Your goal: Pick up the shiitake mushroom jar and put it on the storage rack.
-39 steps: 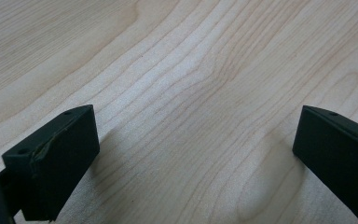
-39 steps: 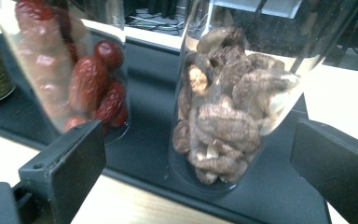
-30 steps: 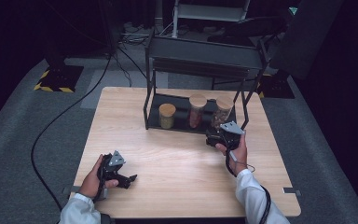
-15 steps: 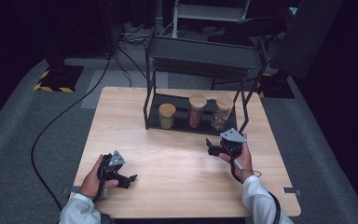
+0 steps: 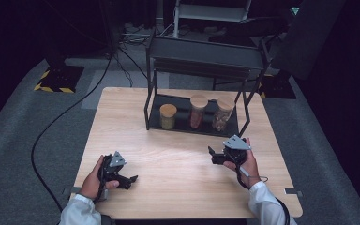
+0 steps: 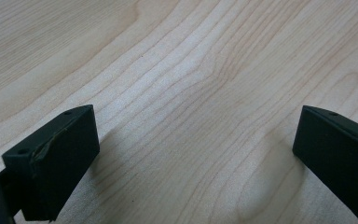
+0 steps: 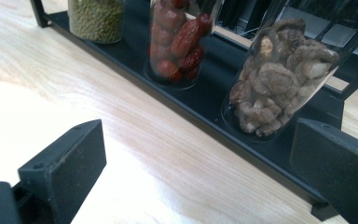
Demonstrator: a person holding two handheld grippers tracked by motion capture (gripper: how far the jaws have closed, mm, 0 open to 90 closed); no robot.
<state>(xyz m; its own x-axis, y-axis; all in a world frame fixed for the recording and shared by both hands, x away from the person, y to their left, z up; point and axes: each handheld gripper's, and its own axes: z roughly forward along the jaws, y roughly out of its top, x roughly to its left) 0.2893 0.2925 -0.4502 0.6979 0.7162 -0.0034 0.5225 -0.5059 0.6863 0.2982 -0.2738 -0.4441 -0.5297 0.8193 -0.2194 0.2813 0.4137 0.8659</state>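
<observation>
The jar of dried mushrooms stands nearest the right gripper, at the right end of the black rack's lower shelf as the high view has it, where it is the jar beside the shelf's right post. The right gripper view shows what the high view cannot: clear walls packed with wrinkled brown caps, glossy red oblong fruits in the middle jar, and fine green grains in the far jar. The high view in turn gives their flat round light wooden lids and the rack's thin metal frame with a second shelf above.

The right gripper's blocky matt black jaws stand wide with nothing between them, just short of the shelf's front lip, over pale wood. In the high view this gripper sits in the person's right hand, a grey three-cornered plate on top.

The left gripper lies near the table's front edge, well apart from the rack. Its own view shows its jaws spread wide over bare wavy grain of the wooden table, casting soft shadows
</observation>
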